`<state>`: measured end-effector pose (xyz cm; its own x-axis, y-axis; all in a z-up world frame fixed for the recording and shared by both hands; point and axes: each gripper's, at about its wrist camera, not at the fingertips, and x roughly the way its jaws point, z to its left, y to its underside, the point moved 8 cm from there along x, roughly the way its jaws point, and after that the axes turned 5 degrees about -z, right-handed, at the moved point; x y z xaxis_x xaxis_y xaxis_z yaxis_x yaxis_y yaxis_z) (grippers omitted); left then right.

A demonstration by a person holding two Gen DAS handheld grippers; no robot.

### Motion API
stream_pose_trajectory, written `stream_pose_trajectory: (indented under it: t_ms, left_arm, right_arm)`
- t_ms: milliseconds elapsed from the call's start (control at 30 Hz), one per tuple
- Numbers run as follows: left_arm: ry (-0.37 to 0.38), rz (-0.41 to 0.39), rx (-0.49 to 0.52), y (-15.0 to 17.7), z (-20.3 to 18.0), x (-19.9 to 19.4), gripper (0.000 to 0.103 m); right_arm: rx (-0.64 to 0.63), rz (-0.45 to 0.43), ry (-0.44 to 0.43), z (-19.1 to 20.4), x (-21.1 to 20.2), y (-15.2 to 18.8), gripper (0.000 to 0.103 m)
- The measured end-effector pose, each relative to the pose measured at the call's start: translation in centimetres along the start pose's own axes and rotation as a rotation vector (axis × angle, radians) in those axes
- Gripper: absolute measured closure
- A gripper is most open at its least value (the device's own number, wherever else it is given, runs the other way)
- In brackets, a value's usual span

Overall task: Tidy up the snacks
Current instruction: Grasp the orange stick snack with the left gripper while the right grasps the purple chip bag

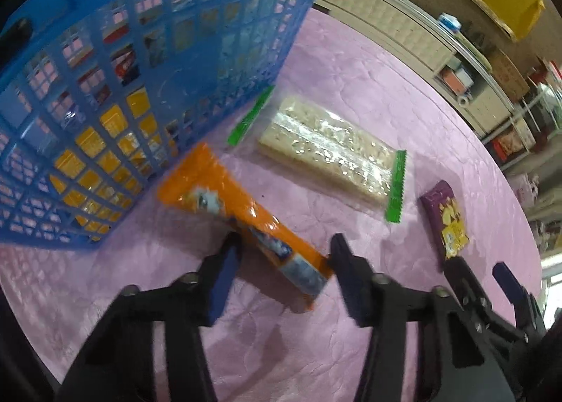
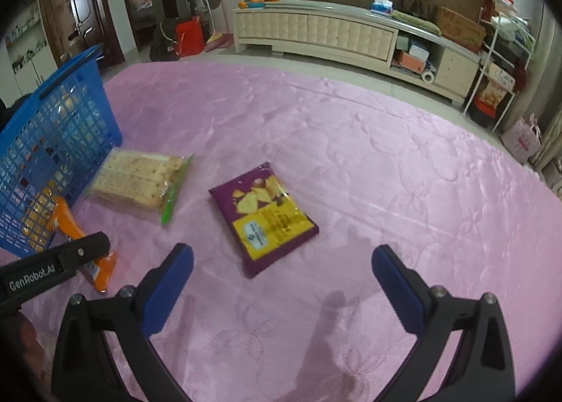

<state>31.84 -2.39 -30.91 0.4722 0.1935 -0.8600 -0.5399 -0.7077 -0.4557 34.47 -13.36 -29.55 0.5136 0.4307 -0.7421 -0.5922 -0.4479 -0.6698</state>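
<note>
An orange snack pack (image 1: 242,215) lies on the pink cloth beside a blue mesh basket (image 1: 116,92). My left gripper (image 1: 284,247) is open, its fingers on either side of the pack's near end. A clear cracker pack with green ends (image 1: 326,152) lies beyond it. A purple and yellow snack bag (image 2: 267,215) lies ahead of my right gripper (image 2: 281,261), which is open and empty just short of it. The right gripper also shows in the left wrist view (image 1: 481,272). The basket (image 2: 52,163), crackers (image 2: 137,180) and orange pack (image 2: 80,244) show at the right wrist view's left.
The basket holds several snack packs seen through its mesh. The pink quilted cloth (image 2: 386,163) stretches far to the right. A cream cabinet (image 2: 316,33) and shelves (image 2: 498,61) stand beyond the cloth's far edge.
</note>
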Motion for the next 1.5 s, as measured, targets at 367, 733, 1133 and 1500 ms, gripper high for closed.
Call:
stream_pose_trajectory:
  t_ms: [367,733,1133,1500]
  left_arm:
    - [0.1,0.042,0.116,1.1,-1.4,-0.5,0.08]
    - [0.19,0.042,0.283,1.4,-3.5,-0.2,0.08]
    - [0.243,0.026,0.379,1.3,-4.1,-0.1,0.08]
    - [0.241,0.017,0.411,2.2,-4.3,-1.6,0.08]
  right_arm:
    - [-0.014,-0.02,-0.063,0.3,1.4,-0.5,0.0]
    - [-0.062,0.016,-0.061,0.5,3.4,-0.3,0.0]
    - [-0.157,-0.015,-0.099,2.0,3.9,-1.3,0.023]
    - [-0.14,-0.031,-0.108,1.1,2.5,-0.4,0.048]
